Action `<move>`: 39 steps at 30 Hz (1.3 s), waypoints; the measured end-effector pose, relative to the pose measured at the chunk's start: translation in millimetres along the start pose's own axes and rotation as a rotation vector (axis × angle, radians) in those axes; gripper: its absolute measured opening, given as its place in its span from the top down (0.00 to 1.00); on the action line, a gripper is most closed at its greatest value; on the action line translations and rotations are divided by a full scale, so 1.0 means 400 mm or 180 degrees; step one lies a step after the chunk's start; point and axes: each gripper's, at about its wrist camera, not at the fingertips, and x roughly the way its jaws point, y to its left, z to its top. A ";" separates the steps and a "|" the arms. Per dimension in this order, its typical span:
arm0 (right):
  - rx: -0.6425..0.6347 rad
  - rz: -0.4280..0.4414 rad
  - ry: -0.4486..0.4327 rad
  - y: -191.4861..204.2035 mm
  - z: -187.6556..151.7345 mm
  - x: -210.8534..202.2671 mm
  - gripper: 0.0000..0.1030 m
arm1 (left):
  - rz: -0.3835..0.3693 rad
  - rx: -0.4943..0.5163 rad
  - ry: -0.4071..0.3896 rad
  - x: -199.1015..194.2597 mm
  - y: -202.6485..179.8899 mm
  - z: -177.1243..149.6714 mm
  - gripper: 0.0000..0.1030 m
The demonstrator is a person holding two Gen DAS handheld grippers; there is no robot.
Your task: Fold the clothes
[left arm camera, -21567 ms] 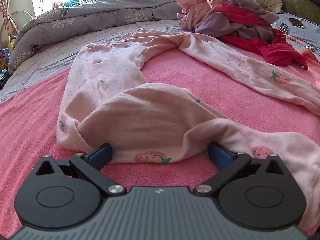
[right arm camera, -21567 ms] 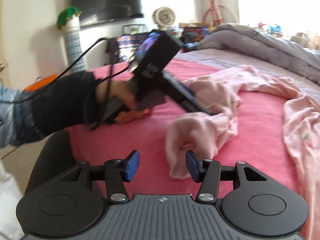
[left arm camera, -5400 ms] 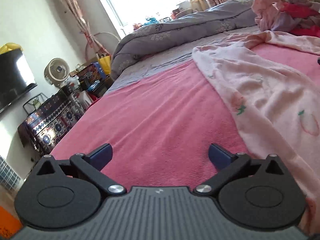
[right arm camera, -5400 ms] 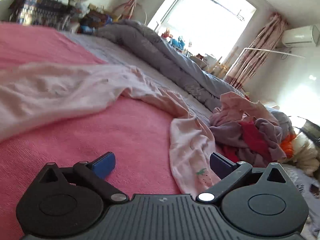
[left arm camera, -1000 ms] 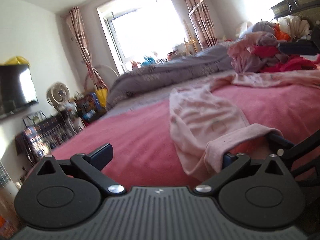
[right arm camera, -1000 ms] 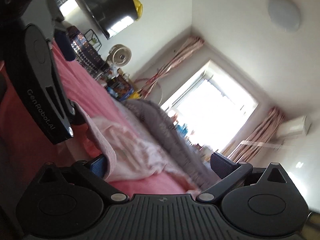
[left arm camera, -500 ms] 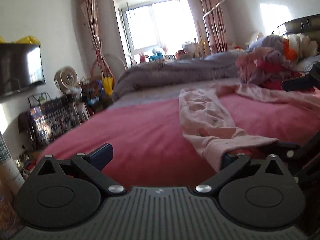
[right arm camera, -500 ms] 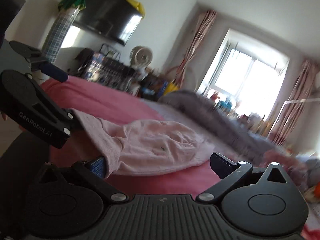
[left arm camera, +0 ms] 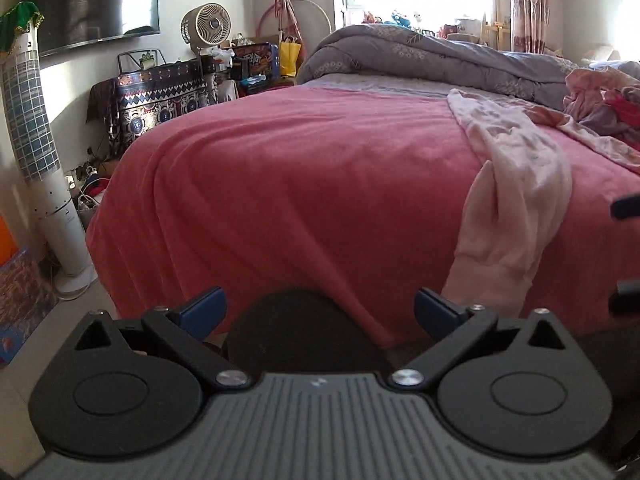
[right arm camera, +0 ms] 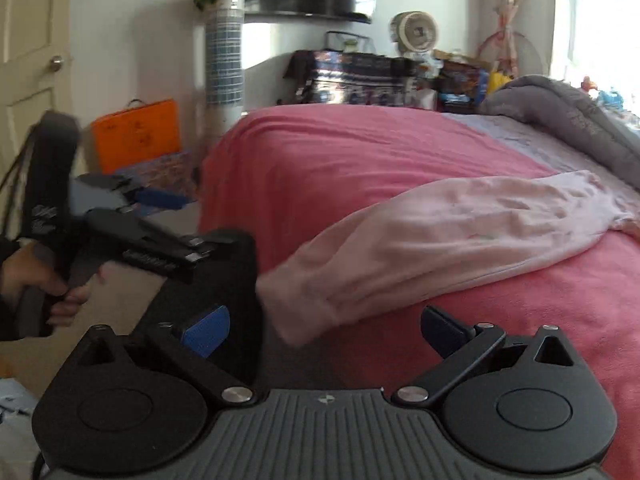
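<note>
Pale pink garment (left arm camera: 516, 184) lies stretched along the bed (left arm camera: 304, 168), on the pink blanket, one long limp tube of fabric. Its near end droops over the bed's edge, cuff hanging loose and slightly open. The cloth is wrinkled, faintly printed, seam running along its lower side. Farther back it spreads toward a jumbled pile of clothes (left arm camera: 604, 104), pinks, reds and mauve, unfolded.

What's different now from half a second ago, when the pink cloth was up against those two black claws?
Both let go. The left gripper and the right gripper have drawn back from the bed, jaws open and empty. The pink garment, its end earlier stretched between them, now droops over the edge of the red blanket. The clothes pile and grey duvet stayed put.
</note>
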 end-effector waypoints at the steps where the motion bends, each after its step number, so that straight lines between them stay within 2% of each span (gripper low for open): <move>1: -0.0037 -0.0255 -0.0003 -0.022 0.011 0.008 0.02 | -0.0005 0.0025 0.0001 -0.003 0.004 -0.004 0.02; 3: -0.0131 -0.0657 -0.0023 -0.055 0.033 0.029 0.09 | -0.0061 0.0101 -0.0103 -0.016 0.008 0.006 0.02; 5: -0.0110 -0.0785 -0.0051 -0.100 0.049 0.052 0.23 | -0.0138 0.0125 -0.0269 -0.025 0.008 0.036 0.01; 7: 0.0062 -0.0811 -0.0065 -0.151 0.062 0.078 0.45 | -0.0243 0.0183 -0.0477 -0.020 -0.006 0.087 0.01; 11: 0.0473 -0.0744 -0.0054 -0.240 0.067 0.134 0.47 | -0.0248 0.0585 -0.0805 0.041 -0.097 0.171 0.00; 14: 0.0716 -0.0697 -0.0052 -0.263 0.051 0.182 0.51 | -0.0083 0.0947 -0.0772 0.112 -0.172 0.178 0.00; 15: 0.0674 -0.0746 -0.0082 -0.258 0.048 0.183 0.58 | -0.0023 0.1066 -0.0724 0.137 -0.195 0.175 0.00; 16: 0.0622 -0.0858 -0.0106 -0.251 0.047 0.175 0.79 | 0.0009 0.1141 -0.0657 0.157 -0.211 0.168 0.00; 17: 0.0574 -0.1034 -0.0111 -0.248 0.044 0.167 0.93 | 0.0011 0.1136 -0.0655 0.165 -0.213 0.163 0.00; 18: 0.0523 -0.1166 -0.0105 -0.252 0.040 0.164 0.93 | 0.0014 0.1131 -0.0652 0.173 -0.214 0.157 0.00; 21: 0.0309 -0.1314 -0.0030 -0.260 0.029 0.166 0.93 | -0.0047 0.1033 -0.0600 0.184 -0.207 0.153 0.00; 23: 0.0067 -0.1663 0.0049 -0.253 0.024 0.165 0.96 | -0.0105 0.0953 -0.0555 0.188 -0.198 0.154 0.00; 25: 0.0116 -0.1911 0.0161 -0.283 0.006 0.145 0.96 | -0.0172 0.0885 -0.0508 0.188 -0.187 0.154 0.00; 26: 0.0364 -0.1765 0.0180 -0.313 -0.001 0.120 0.96 | -0.0218 0.0858 -0.0473 0.186 -0.180 0.155 0.00; 29: 0.0980 -0.1192 -0.0114 -0.376 0.004 0.048 0.88 | -0.0420 0.0841 -0.0272 0.182 -0.163 0.146 0.00; 30: 0.0923 -0.0984 -0.0149 -0.372 0.019 0.044 0.74 | -0.0468 0.0860 -0.0143 0.184 -0.161 0.138 0.00; 31: 0.0835 -0.0790 -0.0168 -0.365 0.034 0.043 0.46 | -0.0490 0.0865 -0.0051 0.184 -0.156 0.131 0.00; 32: 0.0645 -0.0645 -0.0136 -0.346 0.043 0.051 0.33 | -0.0428 0.0830 -0.0082 0.174 -0.145 0.126 0.00; 33: 0.0472 -0.0528 -0.0098 -0.321 0.044 0.060 0.27 | -0.0372 0.0787 -0.0126 0.164 -0.132 0.122 0.00; 35: 0.0326 -0.0308 0.0010 -0.281 0.036 0.075 0.27 | -0.0367 0.0610 -0.0301 0.136 -0.094 0.128 0.00; 37: 0.0624 -0.0072 0.0055 -0.279 0.022 0.090 0.28 | -0.0475 0.0457 -0.0386 0.123 -0.066 0.147 0.00; 38: 0.0866 -0.0038 0.0029 -0.286 0.014 0.104 0.29 | -0.0529 0.0417 -0.0415 0.120 -0.058 0.159 0.00; 39: 0.1091 0.0003 -0.0003 -0.293 0.009 0.115 0.35 | -0.0540 0.0456 -0.0436 0.121 -0.062 0.169 0.00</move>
